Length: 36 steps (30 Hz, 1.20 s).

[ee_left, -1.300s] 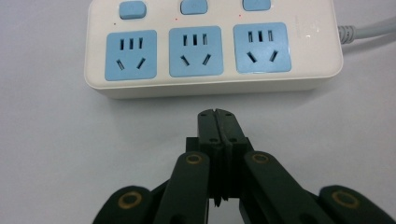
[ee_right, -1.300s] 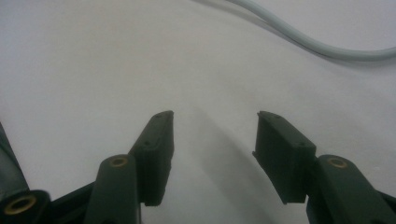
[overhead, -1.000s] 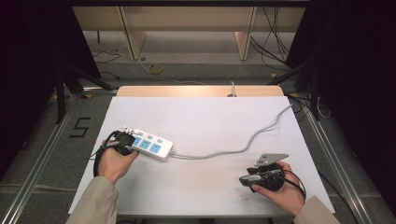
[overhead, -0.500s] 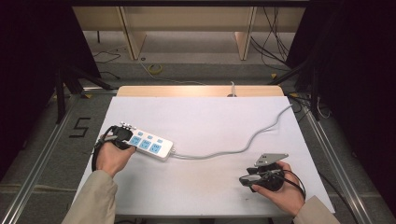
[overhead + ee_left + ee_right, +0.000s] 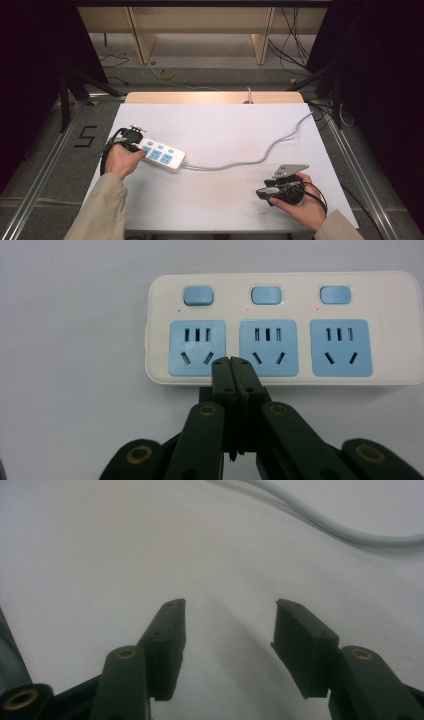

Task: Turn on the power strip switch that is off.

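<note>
Power strip [image 5: 282, 330]: white, three blue sockets in a row, a blue button above each; it lies flat on the white table [image 5: 225, 130], toward the left side in the high view, slanted with its far end pointing right and toward the person.
Indicator lights: small red dots glow beside the middle and right buttons in the left gripper view; beside the left button there is only a dark dot.
Cord [image 5: 260, 155]: grey, leaves the strip's right end, curves across the table and runs off toward the far right corner.
Left gripper [image 5: 231, 362]: jaws pressed together with nothing between them; in its own view the tips sit at the near edge of the strip, between the left and middle sockets. Whether they touch the casing cannot be told.
Left hand [image 5: 124, 157]: holds that gripper at the strip's left end.
Right gripper [image 5: 230, 625]: jaws apart, nothing between them, pointing over bare table; the cord passes well ahead of them.
Right hand [image 5: 300, 202]: near the table's front right corner, well apart from the strip.
</note>
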Tool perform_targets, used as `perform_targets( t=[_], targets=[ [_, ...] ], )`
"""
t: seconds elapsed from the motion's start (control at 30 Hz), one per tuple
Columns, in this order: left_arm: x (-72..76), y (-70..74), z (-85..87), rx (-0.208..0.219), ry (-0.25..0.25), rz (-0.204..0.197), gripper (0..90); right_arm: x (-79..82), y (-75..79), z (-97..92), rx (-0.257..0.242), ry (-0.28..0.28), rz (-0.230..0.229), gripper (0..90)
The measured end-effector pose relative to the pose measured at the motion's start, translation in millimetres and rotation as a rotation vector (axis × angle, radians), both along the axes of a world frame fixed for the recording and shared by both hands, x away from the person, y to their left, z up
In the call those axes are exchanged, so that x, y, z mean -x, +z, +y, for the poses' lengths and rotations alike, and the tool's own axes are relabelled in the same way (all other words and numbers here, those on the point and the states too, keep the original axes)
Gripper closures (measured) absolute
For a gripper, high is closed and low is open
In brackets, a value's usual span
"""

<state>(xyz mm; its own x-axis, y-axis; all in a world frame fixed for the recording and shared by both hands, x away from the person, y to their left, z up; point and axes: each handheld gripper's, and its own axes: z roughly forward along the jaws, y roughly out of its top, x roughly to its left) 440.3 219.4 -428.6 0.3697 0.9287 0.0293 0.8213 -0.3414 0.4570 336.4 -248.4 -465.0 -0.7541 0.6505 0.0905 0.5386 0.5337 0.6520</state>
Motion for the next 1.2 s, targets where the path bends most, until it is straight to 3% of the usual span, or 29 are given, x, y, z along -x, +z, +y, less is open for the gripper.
perform_targets(
  t=[0.43,0.67,1.2],
  targets=[
    [-22.6,3.8,-1.9,-0.007,0.000,0.000,89.8,-0.2,-0.1,-0.1,-0.002,-0.001,0.002,47.4],
    [-34.1,2.3,-11.7,-0.030,-0.013,0.012,89.8,-0.9,-0.3,-0.6,-0.004,0.001,0.001,47.3],
    [-46.9,0.8,-7.0,-0.058,0.002,0.031,89.8,-1.2,-0.1,-0.9,-0.004,-0.003,0.006,47.0]
  ],
)
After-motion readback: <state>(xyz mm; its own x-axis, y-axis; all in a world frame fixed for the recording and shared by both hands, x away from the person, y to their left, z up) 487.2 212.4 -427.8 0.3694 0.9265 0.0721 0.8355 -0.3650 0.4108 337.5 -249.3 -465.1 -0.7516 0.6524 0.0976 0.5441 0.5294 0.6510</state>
